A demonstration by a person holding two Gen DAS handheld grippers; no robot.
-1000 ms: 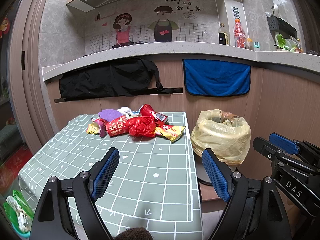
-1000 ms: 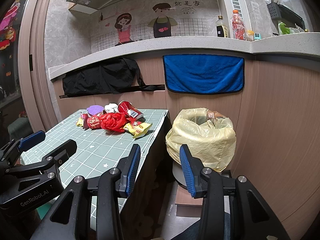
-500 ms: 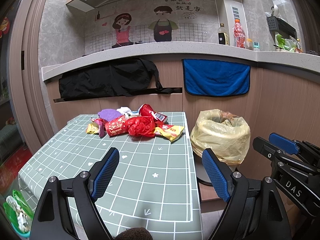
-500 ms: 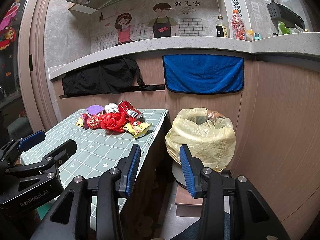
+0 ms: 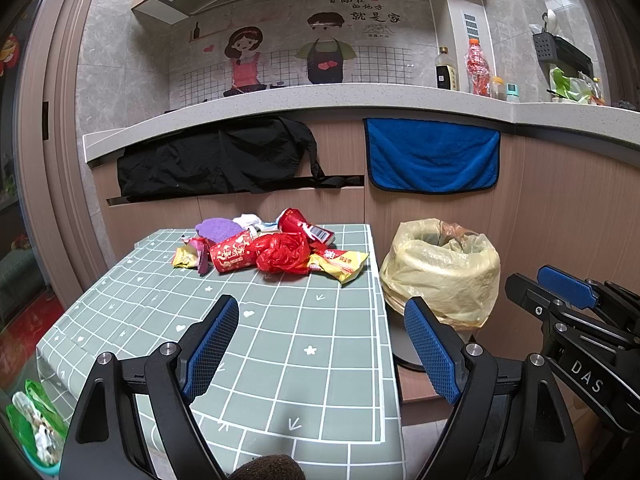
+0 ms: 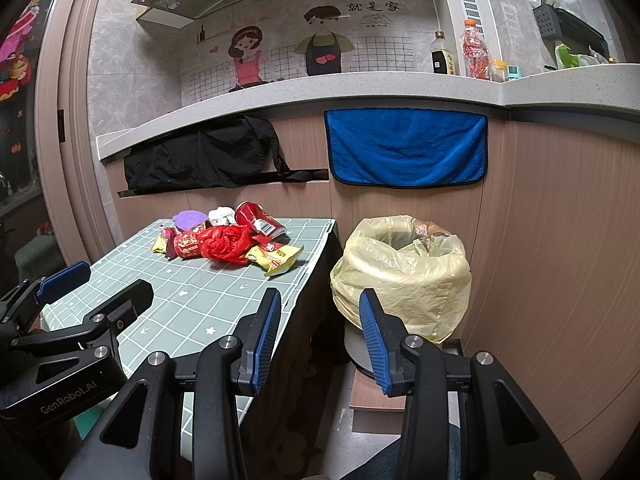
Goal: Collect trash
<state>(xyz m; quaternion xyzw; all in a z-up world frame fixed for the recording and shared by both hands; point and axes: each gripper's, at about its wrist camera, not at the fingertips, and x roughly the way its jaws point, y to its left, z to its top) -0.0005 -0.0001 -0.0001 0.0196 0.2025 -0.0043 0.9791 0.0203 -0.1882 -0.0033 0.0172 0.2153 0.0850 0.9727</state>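
A pile of trash lies at the far end of the green checked table: a red plastic bag, a red can, a red packet, a yellow snack wrapper, a purple pad and white tissue. The pile also shows in the right wrist view, with the red plastic bag. A bin lined with a yellow bag stands right of the table; it also shows in the right wrist view. My left gripper is open and empty above the table's near half. My right gripper is open and empty, off the table's right edge.
A wooden cabinet wall with a black cloth and a blue towel stands behind the table. A counter above holds bottles. A green bag lies on the floor at the lower left.
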